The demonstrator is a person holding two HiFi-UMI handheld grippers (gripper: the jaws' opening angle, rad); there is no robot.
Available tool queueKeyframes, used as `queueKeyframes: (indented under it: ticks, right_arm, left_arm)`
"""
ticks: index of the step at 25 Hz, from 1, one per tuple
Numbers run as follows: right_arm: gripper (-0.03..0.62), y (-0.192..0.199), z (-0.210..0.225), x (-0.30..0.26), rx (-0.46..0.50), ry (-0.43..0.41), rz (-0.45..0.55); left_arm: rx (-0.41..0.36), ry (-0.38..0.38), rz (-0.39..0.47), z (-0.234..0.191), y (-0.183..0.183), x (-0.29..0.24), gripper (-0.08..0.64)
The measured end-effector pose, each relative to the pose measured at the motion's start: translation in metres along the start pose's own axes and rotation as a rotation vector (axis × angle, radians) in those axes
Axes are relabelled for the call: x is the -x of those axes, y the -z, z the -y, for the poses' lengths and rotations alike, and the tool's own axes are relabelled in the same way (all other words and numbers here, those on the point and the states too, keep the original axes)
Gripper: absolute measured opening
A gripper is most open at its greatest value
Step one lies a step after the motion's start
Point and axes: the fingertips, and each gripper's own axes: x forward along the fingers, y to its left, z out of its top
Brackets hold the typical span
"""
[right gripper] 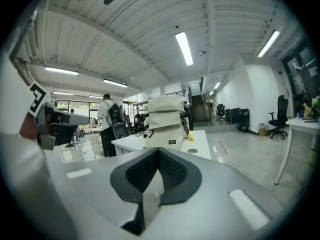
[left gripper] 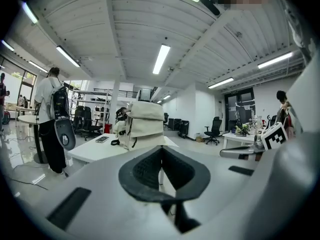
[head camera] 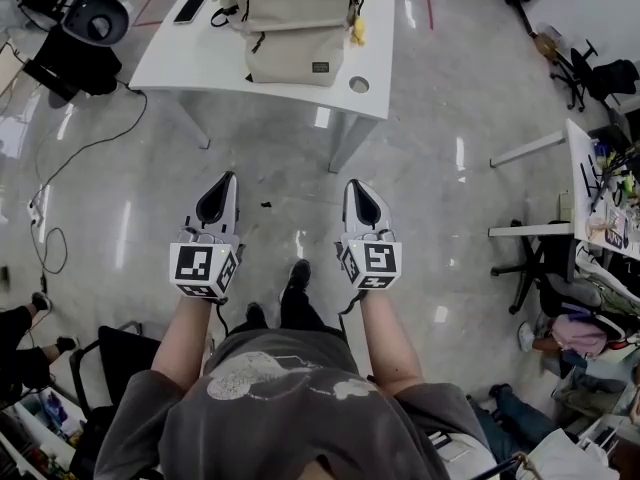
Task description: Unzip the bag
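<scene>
Head view: bag, top cut off by frame edge, is sitting on desk w/ phone. L gripper & R gripper are hovering well short of desk, both pinched together, empty.
L gripper view: its body is hiding the desk's near edge.
R gripper view: same.

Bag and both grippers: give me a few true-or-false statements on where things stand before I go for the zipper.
1. The beige bag stands on the white table. True.
2. The left gripper is shut on the bag's zipper pull. False: it is shut on nothing, held over the floor short of the table.
3. The right gripper is shut and empty. True.
4. A phone lies on the floor. False: it lies on the table beside the bag.
</scene>
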Motion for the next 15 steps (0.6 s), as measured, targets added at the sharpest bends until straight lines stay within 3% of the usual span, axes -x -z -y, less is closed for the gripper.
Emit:
queueKeyframes:
  ticks: [15]
  right_arm:
    - [-0.002,-0.018,-0.103,0.087,0.068,0.023,0.041]
  left_arm:
    - [0.044,0.029,0.011,-0.015,0.003,0.121,0.006]
